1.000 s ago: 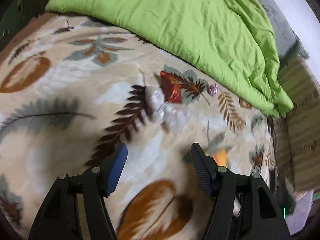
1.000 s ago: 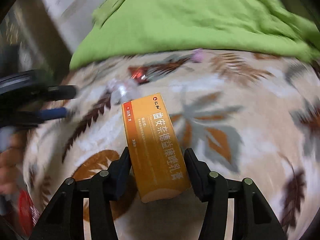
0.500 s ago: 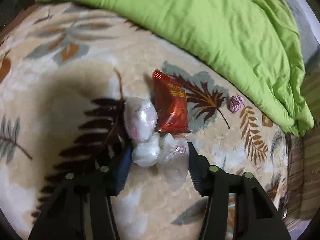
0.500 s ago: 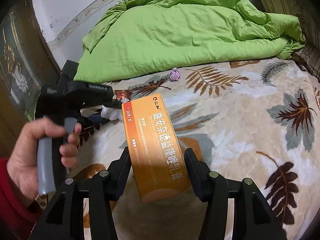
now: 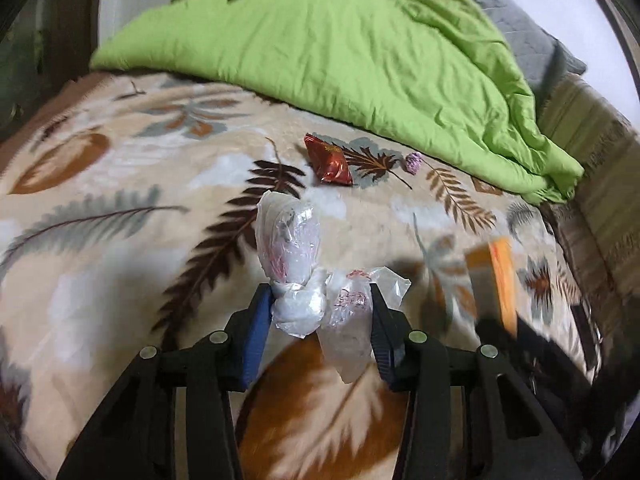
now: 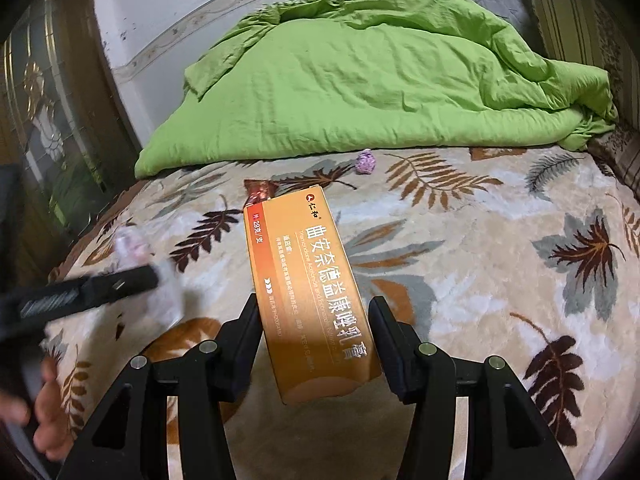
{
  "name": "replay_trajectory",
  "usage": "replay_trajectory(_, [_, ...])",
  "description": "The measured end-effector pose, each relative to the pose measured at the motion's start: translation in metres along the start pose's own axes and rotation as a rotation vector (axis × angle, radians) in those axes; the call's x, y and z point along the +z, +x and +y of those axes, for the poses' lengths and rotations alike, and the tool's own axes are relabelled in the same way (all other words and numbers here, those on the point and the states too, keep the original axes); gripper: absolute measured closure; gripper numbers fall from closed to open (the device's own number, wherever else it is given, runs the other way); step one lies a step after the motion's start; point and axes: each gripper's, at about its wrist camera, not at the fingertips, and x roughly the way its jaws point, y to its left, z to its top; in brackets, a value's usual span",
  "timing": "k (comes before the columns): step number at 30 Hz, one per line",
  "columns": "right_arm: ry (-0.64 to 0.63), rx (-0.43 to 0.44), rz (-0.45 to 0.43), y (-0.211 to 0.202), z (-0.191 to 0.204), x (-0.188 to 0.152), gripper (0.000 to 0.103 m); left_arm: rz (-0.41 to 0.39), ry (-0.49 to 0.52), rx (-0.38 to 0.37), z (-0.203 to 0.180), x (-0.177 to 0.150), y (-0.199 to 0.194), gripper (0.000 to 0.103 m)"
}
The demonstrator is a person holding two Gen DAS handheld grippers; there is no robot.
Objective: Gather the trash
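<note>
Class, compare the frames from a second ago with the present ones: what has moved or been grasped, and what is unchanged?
The left tongs, open above the blanket a second ago, came down, shut on the clear plastic bag and lifted it toward the camera, away from the red wrapper. Unchanged: the right tongs hold the orange box; the red wrapper and purple wad lie by the green quilt.

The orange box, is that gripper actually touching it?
Touching. In the right wrist view the right gripper has both fingers pressed against the sides of the orange box, holding it above the blanket.
</note>
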Motion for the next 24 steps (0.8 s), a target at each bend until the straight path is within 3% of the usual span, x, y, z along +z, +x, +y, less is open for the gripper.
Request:
replay_trajectory(11, [-0.091,0.013,-0.078,-0.054,0.040,-0.024,0.045,-0.044,0.013,-0.050,-0.001,-0.060,-0.076,0.058])
replay_trajectory(17, [-0.135,-0.021,-0.114,-0.096,0.048,-0.033,0.045,-0.090,0.038,-0.082,-0.009,-0.077,-0.120,0.058])
replay_trajectory(24, [-0.090,-0.019,-0.133,-0.129,0.041,-0.036,0.045,-0.132,0.057,-0.104,-0.017,-0.087,-0.148,0.058])
